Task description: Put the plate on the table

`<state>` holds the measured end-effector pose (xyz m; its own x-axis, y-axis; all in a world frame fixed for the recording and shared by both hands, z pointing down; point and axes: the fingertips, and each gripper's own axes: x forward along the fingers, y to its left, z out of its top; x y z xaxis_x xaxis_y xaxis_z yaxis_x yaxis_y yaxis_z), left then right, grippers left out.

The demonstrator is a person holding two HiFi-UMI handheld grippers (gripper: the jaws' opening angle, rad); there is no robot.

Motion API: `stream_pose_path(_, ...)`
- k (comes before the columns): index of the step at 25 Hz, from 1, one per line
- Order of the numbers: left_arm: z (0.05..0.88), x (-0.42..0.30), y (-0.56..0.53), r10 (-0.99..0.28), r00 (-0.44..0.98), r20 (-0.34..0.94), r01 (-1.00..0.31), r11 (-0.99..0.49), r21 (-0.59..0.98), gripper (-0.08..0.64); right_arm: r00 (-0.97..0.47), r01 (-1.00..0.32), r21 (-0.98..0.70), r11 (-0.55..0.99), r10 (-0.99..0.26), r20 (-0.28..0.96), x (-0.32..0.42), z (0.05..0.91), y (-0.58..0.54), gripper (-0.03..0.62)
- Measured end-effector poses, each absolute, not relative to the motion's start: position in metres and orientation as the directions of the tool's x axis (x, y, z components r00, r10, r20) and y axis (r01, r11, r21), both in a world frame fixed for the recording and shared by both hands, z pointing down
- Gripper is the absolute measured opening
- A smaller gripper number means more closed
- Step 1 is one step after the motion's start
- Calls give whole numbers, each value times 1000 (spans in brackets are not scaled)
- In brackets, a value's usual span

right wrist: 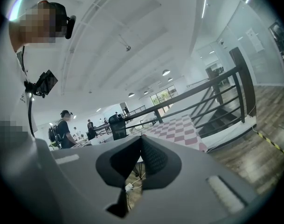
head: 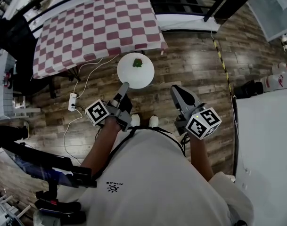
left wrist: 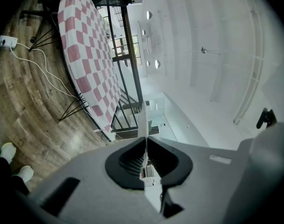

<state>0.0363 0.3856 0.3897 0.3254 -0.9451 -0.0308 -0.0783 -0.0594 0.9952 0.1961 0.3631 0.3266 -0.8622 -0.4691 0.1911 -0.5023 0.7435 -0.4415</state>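
A round white plate (head: 135, 70) with a small red and green item on it hangs level over the wooden floor, just short of the table with the red and white checked cloth (head: 96, 29). My left gripper (head: 124, 86) is shut on the plate's near rim. In the left gripper view the plate (left wrist: 142, 118) shows edge-on as a thin white line between the closed jaws of the left gripper (left wrist: 145, 141), with the checked table (left wrist: 86, 55) beyond. My right gripper (head: 176, 90) hovers to the right of the plate, shut and holding nothing; in its own view the right gripper (right wrist: 141, 138) has its tips together.
A power strip (head: 72, 101) with white cables lies on the floor left of the plate. A black railing (head: 190, 4) runs behind the table. A white surface (head: 266, 149) fills the right side. A black stand (head: 53, 173) is at the lower left. People (right wrist: 62, 127) stand far off.
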Motion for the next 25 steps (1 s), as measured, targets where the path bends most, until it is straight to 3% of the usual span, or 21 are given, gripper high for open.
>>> stream_pose_path(25, 399, -24, 408, -943, 329, -55, -67, -82, 994, 23, -857, -515, -415, 750, -465, 223, 137, 336, 393, 9)
